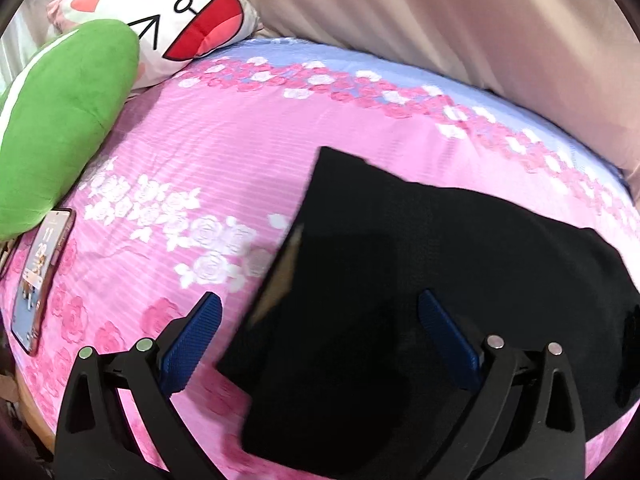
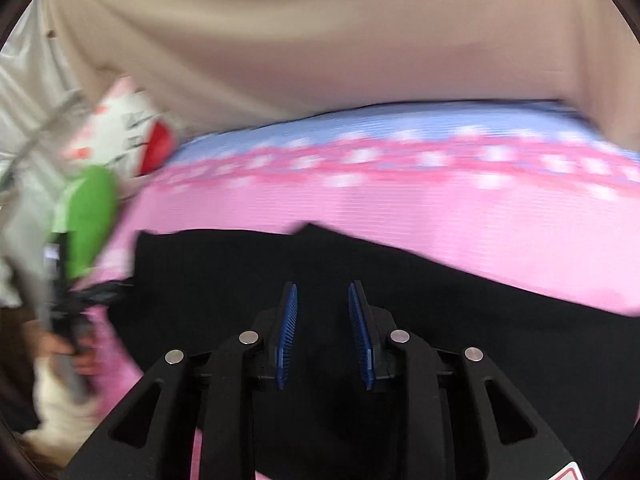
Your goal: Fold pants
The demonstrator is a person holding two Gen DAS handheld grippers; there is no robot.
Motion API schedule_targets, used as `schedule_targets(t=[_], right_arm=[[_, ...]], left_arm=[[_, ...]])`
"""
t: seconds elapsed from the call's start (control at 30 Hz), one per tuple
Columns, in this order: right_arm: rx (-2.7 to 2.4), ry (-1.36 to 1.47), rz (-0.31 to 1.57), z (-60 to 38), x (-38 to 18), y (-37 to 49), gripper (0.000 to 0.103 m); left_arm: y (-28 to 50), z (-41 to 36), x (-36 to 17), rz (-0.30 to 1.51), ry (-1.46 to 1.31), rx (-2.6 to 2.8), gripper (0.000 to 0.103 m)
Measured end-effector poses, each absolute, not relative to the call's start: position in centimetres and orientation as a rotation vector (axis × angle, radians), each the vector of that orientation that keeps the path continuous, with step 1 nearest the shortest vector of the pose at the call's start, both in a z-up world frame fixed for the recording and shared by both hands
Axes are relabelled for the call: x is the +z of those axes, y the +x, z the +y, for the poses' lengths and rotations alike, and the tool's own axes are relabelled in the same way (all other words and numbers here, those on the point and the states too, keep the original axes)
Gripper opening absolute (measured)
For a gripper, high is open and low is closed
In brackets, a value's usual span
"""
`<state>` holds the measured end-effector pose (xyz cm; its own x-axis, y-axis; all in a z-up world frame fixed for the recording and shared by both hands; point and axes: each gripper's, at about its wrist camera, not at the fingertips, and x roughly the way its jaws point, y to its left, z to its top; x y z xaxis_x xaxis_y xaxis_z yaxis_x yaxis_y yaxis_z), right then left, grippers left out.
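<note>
Black pants lie folded on the pink flowered bedsheet. My left gripper is wide open above the pants' left edge, one blue pad over the sheet, the other over the cloth, holding nothing. In the blurred right wrist view the pants fill the lower half. My right gripper hovers over them with its jaws partly open and nothing between the blue pads.
A green plush cushion and a white cartoon-face pillow sit at the bed's far left. A phone lies on the sheet near the left edge. A beige curtain hangs behind the bed.
</note>
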<state>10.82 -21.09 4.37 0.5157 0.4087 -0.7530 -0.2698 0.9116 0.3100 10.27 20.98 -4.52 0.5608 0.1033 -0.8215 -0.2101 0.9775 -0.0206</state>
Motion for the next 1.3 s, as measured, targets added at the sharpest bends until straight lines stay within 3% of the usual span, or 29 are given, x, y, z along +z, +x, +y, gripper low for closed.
schedule_targets(t=[0.07,0.2,0.37,0.47,0.57,0.7,0.87,0.9,0.97,1.0,1.03,1.17,1.3], right_arm=[[0.495,0.173,1.031,-18.1,2.6,13.7,0.023],[0.447,0.086,1.172,-13.5,-3.1,19.1,0.001],[0.38,0.115,1.141,-13.3,-4.2,22.9,0.0],[0.362,0.081,1.015,-13.5,-0.2,19.4,0.012],[0.333,0.028,0.893,-14.6,3.3,14.3,0.043],[0.314,0.038,0.842,-15.6,4.9,9.2,0.047],[0.271,0.065,0.846,-18.0,5.0,6.0,0.058],[0.261,0.066,0.845,-18.4,5.3,5.3,0.061],[0.22,0.075,0.841,-19.9,5.4,4.0,0.066],[0.202,0.08,0.839,-20.8,5.4,3.5,0.069],[0.177,0.083,0.835,-21.7,5.4,3.0,0.07],[0.075,0.095,0.826,-25.8,5.4,1.2,0.072],[-0.03,0.133,0.825,-30.5,5.2,-0.2,0.073]], left_arm=[[10.8,21.6,-5.2,0.967,-0.082,0.244,0.098],[11.6,22.5,-5.3,0.961,-0.086,0.225,0.098],[12.7,23.4,-4.8,0.945,-0.069,0.243,0.098],[10.1,25.0,-2.9,0.896,-0.128,0.219,0.098],[6.1,27.2,-2.5,0.908,-0.307,0.115,0.098],[4.1,27.5,-5.6,0.997,-0.588,-0.066,0.098],[4.8,25.4,-5.4,0.909,-0.53,0.03,0.096],[5.2,25.1,-5.4,0.902,-0.531,0.023,0.092],[6.2,24.6,-5.1,0.884,-0.524,0.071,0.062],[6.4,24.6,-4.9,0.878,-0.515,0.082,0.051],[6.9,24.5,-5.0,0.888,-0.516,0.083,0.026],[7.9,23.2,-3.3,0.896,-0.46,0.097,0.019],[7.0,17.1,3.2,0.787,-0.328,-0.023,0.017]])
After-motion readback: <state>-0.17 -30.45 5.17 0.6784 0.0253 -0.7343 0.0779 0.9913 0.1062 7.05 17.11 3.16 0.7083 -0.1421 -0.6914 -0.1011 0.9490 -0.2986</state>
